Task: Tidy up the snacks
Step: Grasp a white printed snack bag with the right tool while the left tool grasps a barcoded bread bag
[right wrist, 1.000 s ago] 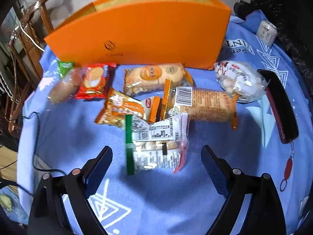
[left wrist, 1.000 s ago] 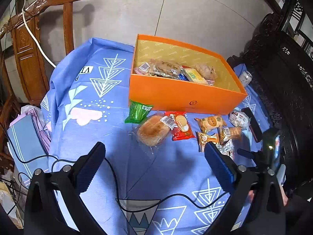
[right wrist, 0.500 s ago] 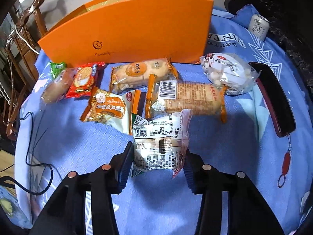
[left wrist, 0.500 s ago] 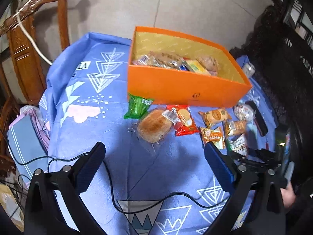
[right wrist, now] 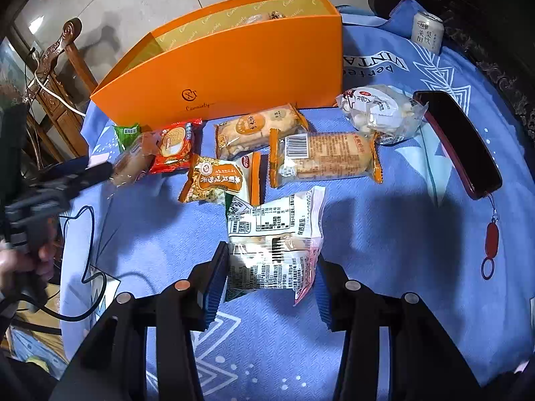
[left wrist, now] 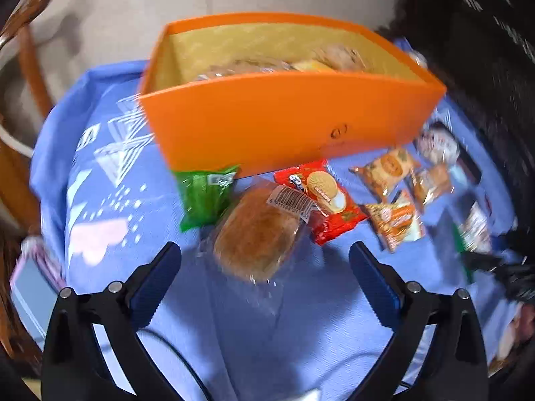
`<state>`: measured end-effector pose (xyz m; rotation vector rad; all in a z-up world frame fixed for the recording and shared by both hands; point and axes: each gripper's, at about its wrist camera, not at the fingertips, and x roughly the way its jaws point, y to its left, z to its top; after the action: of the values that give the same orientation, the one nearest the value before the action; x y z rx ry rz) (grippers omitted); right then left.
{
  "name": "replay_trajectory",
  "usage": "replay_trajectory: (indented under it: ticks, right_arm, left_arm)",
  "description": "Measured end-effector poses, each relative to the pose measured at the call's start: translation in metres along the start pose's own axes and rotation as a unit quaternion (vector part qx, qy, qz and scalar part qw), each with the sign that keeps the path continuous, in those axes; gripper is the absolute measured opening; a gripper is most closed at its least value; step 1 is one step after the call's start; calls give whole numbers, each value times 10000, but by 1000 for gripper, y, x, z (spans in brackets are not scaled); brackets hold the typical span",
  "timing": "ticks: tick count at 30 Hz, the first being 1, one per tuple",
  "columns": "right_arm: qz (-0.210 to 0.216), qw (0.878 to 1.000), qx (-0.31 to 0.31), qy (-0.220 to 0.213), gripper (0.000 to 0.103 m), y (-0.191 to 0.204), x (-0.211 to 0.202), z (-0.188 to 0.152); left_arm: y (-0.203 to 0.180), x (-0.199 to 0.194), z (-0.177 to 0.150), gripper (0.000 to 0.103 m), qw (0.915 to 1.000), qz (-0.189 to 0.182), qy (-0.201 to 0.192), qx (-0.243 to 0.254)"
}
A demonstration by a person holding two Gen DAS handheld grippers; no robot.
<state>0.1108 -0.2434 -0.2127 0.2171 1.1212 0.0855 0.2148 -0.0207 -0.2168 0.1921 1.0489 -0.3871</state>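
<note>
My right gripper (right wrist: pixel 272 279) is shut on a white snack packet with a printed label (right wrist: pixel 276 239) and holds it above the blue cloth. My left gripper (left wrist: pixel 264 277) is open, just short of a wrapped brown bread bun (left wrist: pixel 255 234). An orange box (left wrist: pixel 284 117) with several snacks inside stands behind; it also shows in the right wrist view (right wrist: pixel 234 63). A green packet (left wrist: pixel 204 197), a red biscuit packet (left wrist: pixel 322 197) and several orange packets (left wrist: pixel 394 217) lie in front of the box.
A blue patterned tablecloth (right wrist: pixel 384 234) covers the table. A dark red case (right wrist: pixel 458 147), a white can (right wrist: pixel 428 30) and a clear bag of white sweets (right wrist: pixel 381 112) lie at the right. A wooden chair (right wrist: pixel 57 77) stands at the left. Black cables (right wrist: pixel 87 267) cross the cloth.
My right gripper closed on the white packet and lifted it. My left gripper moved forward and down towards the bread bun, still open.
</note>
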Motion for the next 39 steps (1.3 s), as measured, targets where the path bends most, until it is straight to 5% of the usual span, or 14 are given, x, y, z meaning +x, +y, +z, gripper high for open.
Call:
replay_trajectory:
  ticks: [7,17,27,39]
  right_arm:
    - [-28,10000,59,55,48,0,-1,1]
    - [-127,9998,90,152,48,2,5,5]
    - [-121,9999,73,54,48,4,0,5]
    - [46,9992,-106,-372,48,18,-33,9]
  left_arm:
    - [-6,31,-6,89,9949,128,57,998]
    - [1,48,-9,65,9885,318,-44,1475]
    - [4,28,-24,57,9947,134,-111,1009]
    - [7,-45,-33,57,9982,-46,-551,235]
